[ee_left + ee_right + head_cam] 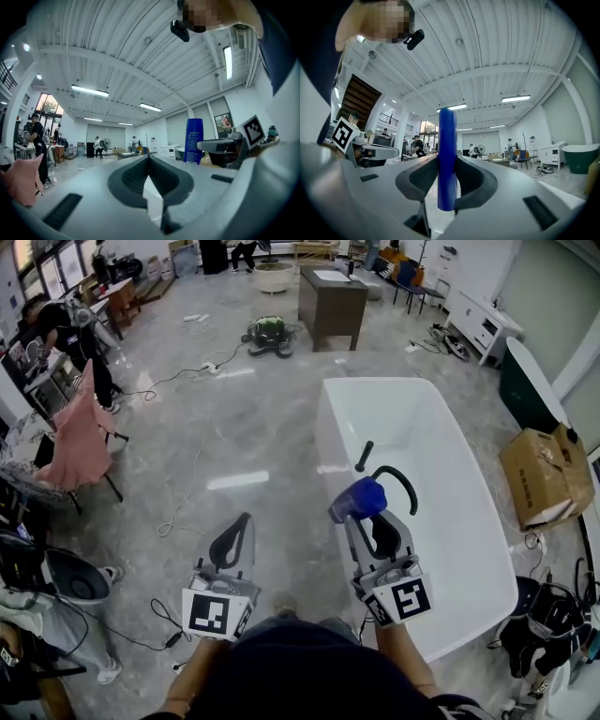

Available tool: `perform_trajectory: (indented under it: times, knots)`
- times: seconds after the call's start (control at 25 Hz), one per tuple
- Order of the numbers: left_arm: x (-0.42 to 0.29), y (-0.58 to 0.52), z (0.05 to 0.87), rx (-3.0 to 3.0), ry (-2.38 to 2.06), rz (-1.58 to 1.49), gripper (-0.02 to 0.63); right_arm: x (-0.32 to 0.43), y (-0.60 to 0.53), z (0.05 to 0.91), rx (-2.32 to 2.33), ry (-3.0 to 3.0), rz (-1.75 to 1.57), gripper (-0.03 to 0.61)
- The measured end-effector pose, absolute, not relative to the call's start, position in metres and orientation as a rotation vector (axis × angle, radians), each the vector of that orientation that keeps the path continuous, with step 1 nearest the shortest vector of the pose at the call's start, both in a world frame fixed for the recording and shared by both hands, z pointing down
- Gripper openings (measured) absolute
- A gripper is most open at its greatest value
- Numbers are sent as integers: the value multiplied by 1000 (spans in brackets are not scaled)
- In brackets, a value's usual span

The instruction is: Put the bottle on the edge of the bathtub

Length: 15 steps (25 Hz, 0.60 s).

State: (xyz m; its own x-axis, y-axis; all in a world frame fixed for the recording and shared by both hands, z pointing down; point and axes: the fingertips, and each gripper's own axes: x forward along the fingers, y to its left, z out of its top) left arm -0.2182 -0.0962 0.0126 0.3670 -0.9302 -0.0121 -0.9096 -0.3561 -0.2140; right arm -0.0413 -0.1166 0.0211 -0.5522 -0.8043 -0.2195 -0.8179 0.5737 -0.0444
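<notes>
My right gripper (364, 512) is shut on a tall blue bottle (357, 498), held upright over the near left rim of the white bathtub (330, 442). In the right gripper view the bottle (447, 159) stands pinched between the grey jaws of the right gripper (447, 180). My left gripper (242, 524) is shut and empty, hanging over the grey floor left of the tub. The left gripper (149, 164) view shows its jaws touching, with the blue bottle (193, 140) off to the right.
A black tap and hose (389, 474) lie inside the tub. A cardboard box (544, 474) stands right of the tub. A pink cloth on a chair (80, 442) is at the left, cables (183, 507) trail across the floor, and a dark cabinet (331, 304) stands far back.
</notes>
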Motion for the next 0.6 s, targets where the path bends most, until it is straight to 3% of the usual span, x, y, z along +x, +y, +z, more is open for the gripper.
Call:
perform_trajectory:
  times: [0.6]
  knots:
    - [-220, -158, 9, -2523, 1658, -174, 2, -46, -163, 16, -1416, 2627, 113, 133]
